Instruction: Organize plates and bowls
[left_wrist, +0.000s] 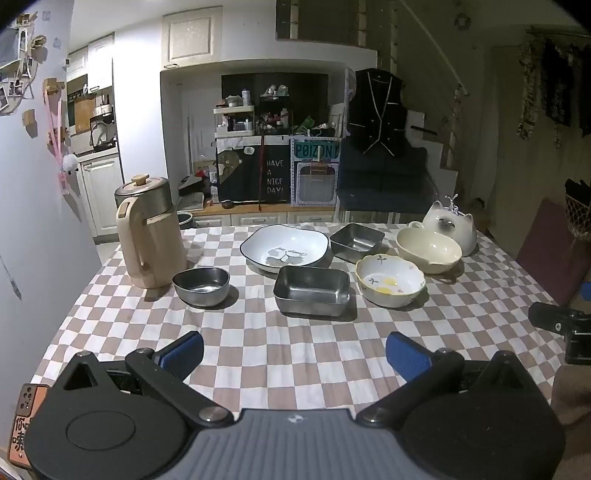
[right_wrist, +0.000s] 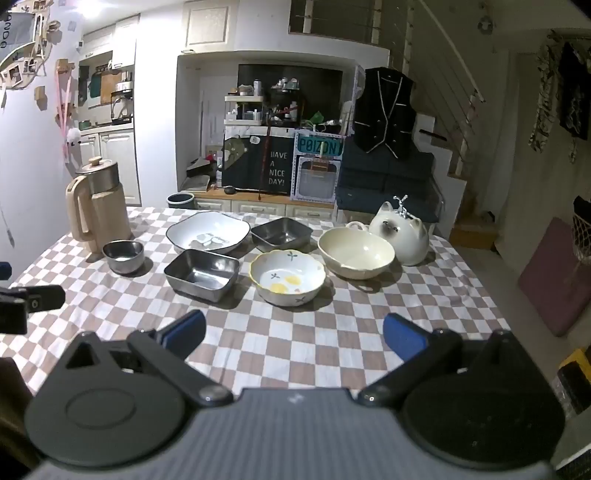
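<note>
On the checked cloth ahead of the left gripper (left_wrist: 294, 350), jaws spread and empty, sits a rectangular steel dish (left_wrist: 312, 290); approach it squarely. From the right wrist, the right gripper (right_wrist: 294, 334), likewise spread and empty, faces the flowered bowl (right_wrist: 288, 277); grip its rim.

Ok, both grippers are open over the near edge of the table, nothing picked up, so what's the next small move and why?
Probably bring the left gripper forward to the near steel rectangular dish, to nest it with the matching far steel dish. It sits straight ahead of the open fingers, separate from the other bowls. The right gripper is open and empty too.
</note>
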